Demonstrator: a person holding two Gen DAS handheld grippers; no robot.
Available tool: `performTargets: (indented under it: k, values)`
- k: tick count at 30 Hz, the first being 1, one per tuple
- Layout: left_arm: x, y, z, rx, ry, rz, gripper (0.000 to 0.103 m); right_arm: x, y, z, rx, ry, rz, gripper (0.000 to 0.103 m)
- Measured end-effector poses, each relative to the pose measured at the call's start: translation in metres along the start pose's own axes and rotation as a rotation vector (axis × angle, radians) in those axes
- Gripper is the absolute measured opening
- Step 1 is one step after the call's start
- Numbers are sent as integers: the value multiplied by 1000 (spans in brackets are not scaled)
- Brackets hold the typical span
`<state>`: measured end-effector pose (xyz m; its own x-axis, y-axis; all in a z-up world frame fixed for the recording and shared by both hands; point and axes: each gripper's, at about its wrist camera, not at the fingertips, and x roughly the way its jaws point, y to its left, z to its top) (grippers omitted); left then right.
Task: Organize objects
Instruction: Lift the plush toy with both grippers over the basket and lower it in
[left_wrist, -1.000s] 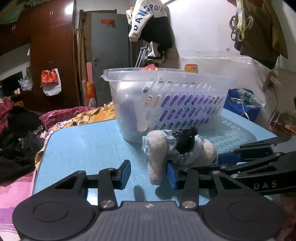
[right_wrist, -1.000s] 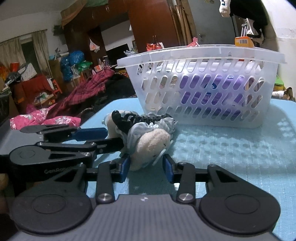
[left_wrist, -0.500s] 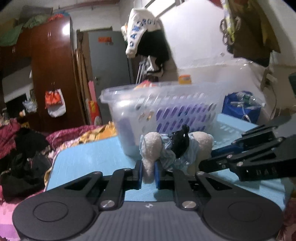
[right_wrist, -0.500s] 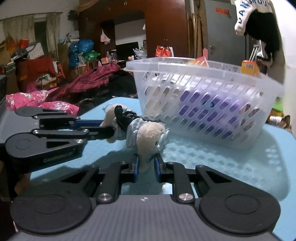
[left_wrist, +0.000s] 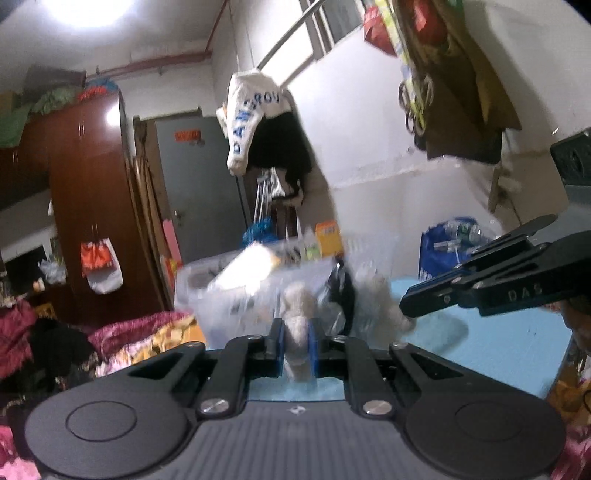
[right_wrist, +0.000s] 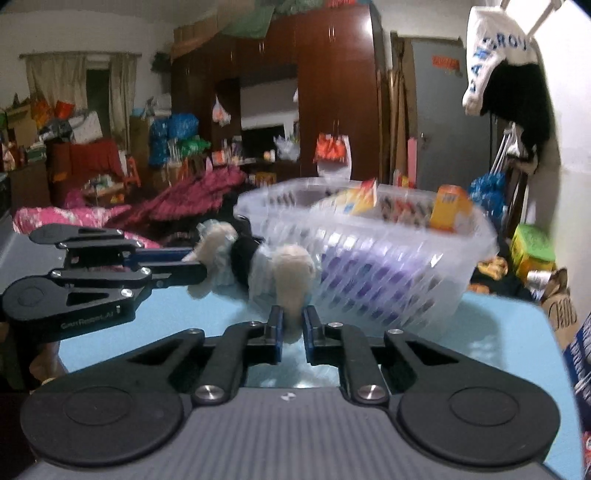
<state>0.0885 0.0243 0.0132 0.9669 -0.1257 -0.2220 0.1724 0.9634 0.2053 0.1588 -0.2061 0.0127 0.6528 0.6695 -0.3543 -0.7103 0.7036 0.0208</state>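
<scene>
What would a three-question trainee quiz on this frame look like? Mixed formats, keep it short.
1. True or false: both tongs, left and right, are shut on the plush toy.
2. Multiple choice: the white basket sits (A) behind the toy on the blue table, (B) on the floor, (C) upside down.
3. Fill in: the orange box stands inside the ____.

Key: 1 true; 2 A; 3 basket.
</scene>
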Motion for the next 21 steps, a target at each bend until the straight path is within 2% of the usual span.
performTargets:
  k: [5, 12, 15, 18, 21]
  values:
    - [8, -10, 27, 38, -19, 3, 16, -9, -9, 18, -4, -21, 9, 10]
    - [21, -12, 19, 27, 14, -11, 15, 16, -12, -2, 33, 47, 75, 10]
    - [25, -12, 17, 19, 22, -15, 15, 24, -18, -11, 98, 80, 121, 14]
    - [30, -14, 12, 13, 34, -25, 15, 33, -26, -20, 139, 105, 100, 32]
    - [32, -16, 9, 15, 36, -32, 15, 40, -32, -25, 177, 138, 119, 34]
